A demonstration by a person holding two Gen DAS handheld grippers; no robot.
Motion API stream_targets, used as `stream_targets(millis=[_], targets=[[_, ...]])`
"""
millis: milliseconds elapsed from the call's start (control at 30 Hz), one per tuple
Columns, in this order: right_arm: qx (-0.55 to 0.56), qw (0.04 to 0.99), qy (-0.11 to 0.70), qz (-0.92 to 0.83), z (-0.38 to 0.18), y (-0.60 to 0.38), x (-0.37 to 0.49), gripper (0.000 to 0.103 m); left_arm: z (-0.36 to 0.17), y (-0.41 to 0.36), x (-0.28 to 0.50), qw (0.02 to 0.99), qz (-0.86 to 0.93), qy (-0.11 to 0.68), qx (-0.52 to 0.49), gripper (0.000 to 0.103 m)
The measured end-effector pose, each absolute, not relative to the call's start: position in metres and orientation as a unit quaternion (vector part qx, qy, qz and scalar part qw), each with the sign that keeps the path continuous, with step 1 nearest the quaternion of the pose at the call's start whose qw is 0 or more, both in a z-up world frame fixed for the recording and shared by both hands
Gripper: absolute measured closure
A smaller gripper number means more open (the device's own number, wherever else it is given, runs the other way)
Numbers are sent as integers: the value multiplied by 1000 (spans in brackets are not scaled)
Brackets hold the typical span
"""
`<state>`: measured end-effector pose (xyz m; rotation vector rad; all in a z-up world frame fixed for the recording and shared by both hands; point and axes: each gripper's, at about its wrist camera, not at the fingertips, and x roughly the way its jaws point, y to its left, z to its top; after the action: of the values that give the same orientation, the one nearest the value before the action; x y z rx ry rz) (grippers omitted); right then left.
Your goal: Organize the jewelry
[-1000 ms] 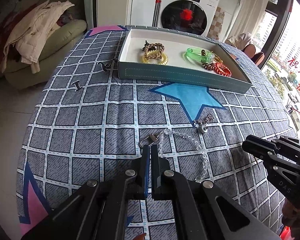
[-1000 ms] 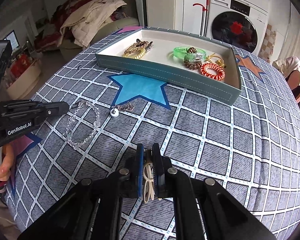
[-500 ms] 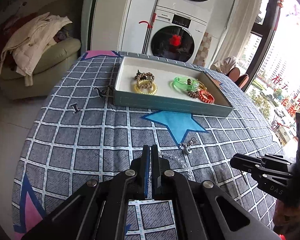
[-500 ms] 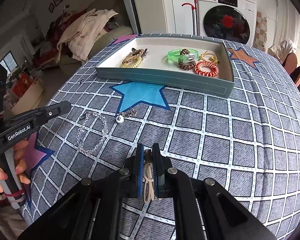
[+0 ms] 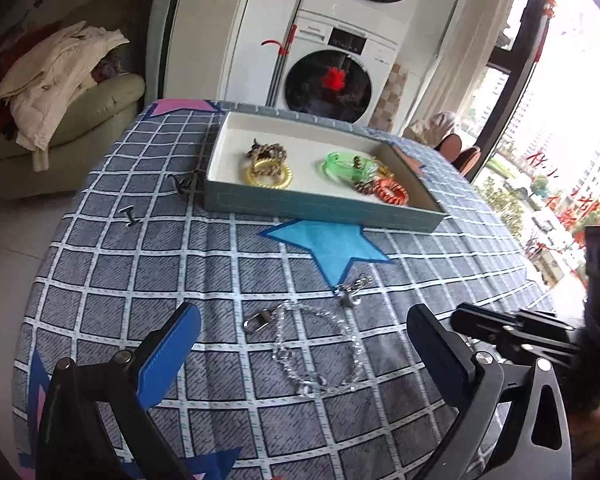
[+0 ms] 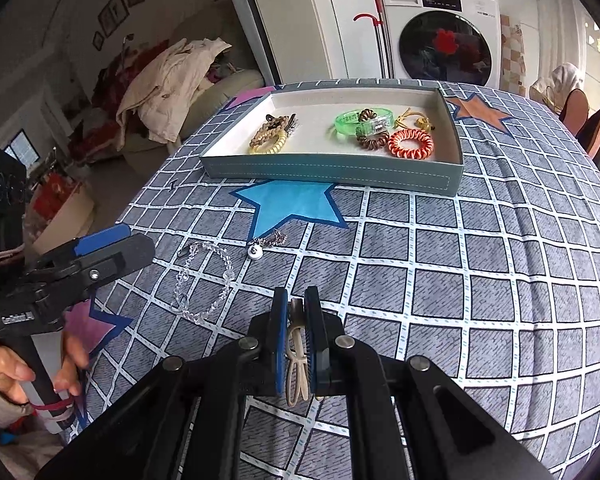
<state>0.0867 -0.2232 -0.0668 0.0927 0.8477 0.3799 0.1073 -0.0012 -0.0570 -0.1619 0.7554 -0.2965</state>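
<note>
While the left gripper [image 5: 304,328] is spreading its jaws above the clear bead bracelet [image 5: 320,348], nothing is lying between them. The right gripper [image 6: 296,308] is pinching a beige hair tie [image 6: 297,356].

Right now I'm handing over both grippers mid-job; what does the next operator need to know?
Left gripper: jaws opening wide, nothing held, above the clear bead bracelet on the tablecloth.
Right gripper: shut on a beige hair tie.
Done: coil hair ties and the green bangle lie in the tray.
Left: bead bracelet, the silver pendant chain by the blue star, and the held tie.
</note>
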Motion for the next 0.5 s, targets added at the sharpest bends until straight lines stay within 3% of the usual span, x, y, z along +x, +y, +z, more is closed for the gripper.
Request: stream_targets(millis=[300,500], targets=[[62,891,417,168,-70,-232,87,94,-125,-40,169,907,-61,417,20,0],[63,891,416,169,-70,-231,86,94,-166,-51,212,888,-74,453,-9,0]])
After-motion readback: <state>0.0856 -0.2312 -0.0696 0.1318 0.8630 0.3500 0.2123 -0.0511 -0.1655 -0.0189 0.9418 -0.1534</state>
